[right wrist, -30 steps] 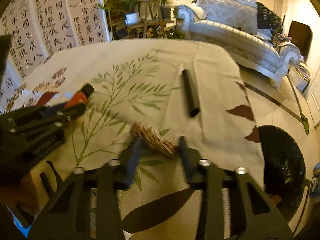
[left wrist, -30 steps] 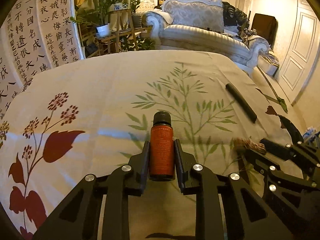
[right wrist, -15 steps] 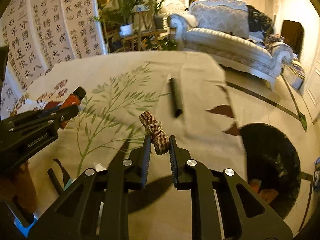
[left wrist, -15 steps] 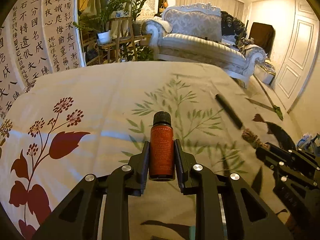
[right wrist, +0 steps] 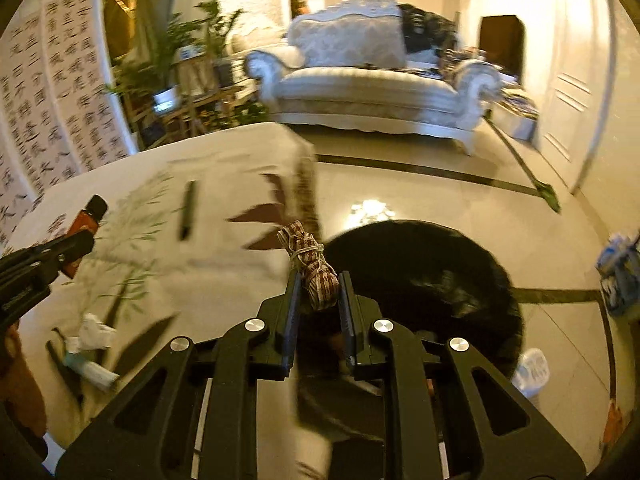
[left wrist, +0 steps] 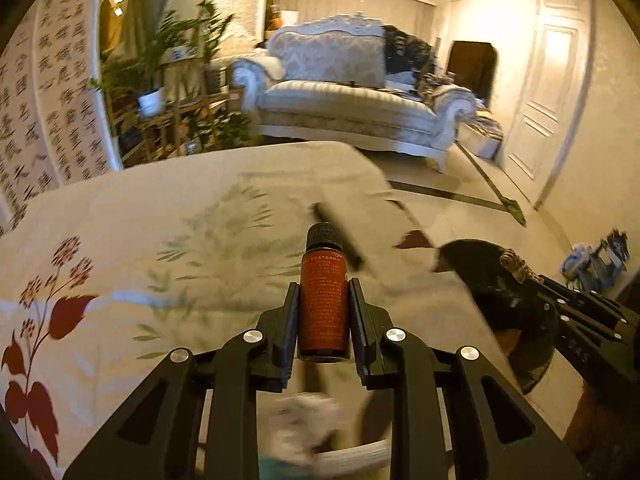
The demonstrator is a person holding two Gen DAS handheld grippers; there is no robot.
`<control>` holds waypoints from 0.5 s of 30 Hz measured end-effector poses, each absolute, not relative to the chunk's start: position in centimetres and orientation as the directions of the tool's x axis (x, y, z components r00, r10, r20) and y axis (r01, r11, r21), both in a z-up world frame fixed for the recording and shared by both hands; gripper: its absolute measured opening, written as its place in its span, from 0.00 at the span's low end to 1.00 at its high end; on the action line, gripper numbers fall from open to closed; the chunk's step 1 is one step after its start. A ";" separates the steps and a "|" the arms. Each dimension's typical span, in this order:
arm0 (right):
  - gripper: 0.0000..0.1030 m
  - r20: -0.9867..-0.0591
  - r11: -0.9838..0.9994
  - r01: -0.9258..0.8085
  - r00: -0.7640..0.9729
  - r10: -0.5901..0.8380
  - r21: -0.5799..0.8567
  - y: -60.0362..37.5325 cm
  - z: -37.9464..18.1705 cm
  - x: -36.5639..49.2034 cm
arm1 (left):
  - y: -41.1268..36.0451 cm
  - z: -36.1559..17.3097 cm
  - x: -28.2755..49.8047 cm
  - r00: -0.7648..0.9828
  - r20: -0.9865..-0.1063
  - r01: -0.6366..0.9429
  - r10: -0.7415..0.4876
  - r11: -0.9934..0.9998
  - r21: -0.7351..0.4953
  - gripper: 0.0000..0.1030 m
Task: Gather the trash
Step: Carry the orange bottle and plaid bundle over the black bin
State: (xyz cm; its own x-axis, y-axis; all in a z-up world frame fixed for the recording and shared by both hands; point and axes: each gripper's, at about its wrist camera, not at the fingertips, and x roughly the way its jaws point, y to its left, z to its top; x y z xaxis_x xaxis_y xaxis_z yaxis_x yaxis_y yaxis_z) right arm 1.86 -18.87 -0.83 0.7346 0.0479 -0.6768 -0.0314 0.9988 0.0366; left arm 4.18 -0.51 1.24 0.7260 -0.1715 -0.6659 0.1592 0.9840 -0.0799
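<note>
The left gripper [left wrist: 323, 312] is pinching a small bottle [left wrist: 323, 300] upright between its fingers: orange-red label with fine print, black ribbed cap, held above the floral tablecloth [left wrist: 120, 216]. The right gripper [right wrist: 318, 300] is squeezing a bundle of checked brown-and-white cloth [right wrist: 314, 268] tied with pale string, one end sticking up past the fingertips, over the near rim of a round black bin [right wrist: 440, 276] on the floor beside the table. A black pen [right wrist: 187, 210] and a crumpled white tissue [right wrist: 94, 330] are lying on the cloth.
</note>
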 end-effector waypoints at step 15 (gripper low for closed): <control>0.18 -0.659 0.991 0.126 0.748 -0.071 0.037 -25.8 -2.2 2.2 | -11.8 0.3 6.1 0.694 -0.672 0.333 -0.258 0.943 -0.017 0.24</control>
State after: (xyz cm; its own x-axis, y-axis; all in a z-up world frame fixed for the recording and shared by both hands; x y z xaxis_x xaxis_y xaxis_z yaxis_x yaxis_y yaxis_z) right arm 2.20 -25.79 -2.21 0.7484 -0.0707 -0.6594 0.1261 0.9913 0.0369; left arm 6.06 -11.79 0.35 0.6944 -0.2580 -0.6718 0.3333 0.9426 -0.0174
